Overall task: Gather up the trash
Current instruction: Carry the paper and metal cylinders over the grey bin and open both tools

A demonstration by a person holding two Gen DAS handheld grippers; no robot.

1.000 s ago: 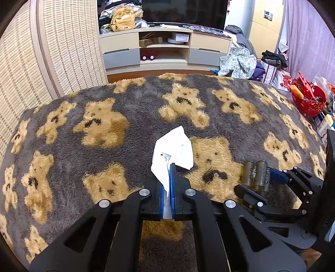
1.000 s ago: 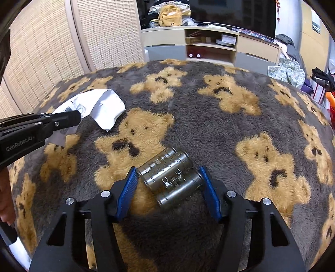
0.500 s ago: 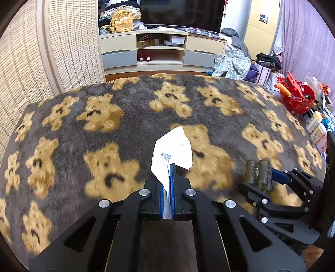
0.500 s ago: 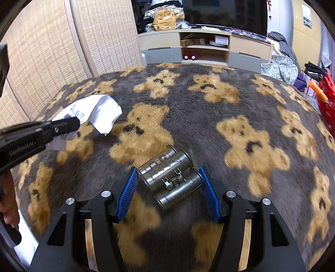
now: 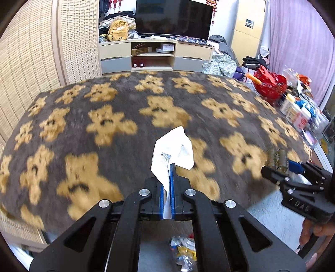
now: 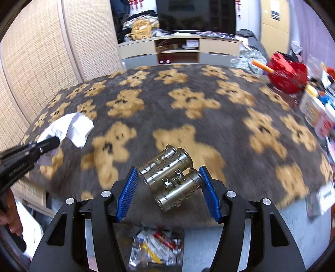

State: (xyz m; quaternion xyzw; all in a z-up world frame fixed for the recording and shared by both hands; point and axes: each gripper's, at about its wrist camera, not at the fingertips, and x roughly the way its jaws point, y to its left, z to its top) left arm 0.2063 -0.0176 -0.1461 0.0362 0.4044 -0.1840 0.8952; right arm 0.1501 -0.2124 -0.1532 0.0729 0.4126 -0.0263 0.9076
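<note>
Our left hand-held gripper (image 5: 166,184) clamped on white paper scrap (image 5: 172,147) standing straight ahead of its tips, our right hand-held gripper (image 6: 168,184) holding metal binoculars (image 6: 170,177), barrels slanting up-left between pads

A lived-in home bedroom. Marked by a bed under a teddy-bear blanket (image 5: 125,100), a television (image 5: 172,18) on a low cabinet (image 5: 155,53), woven wardrobe doors (image 5: 37,52). Cluttered with heaped clothes (image 5: 222,64) alongside.
</note>
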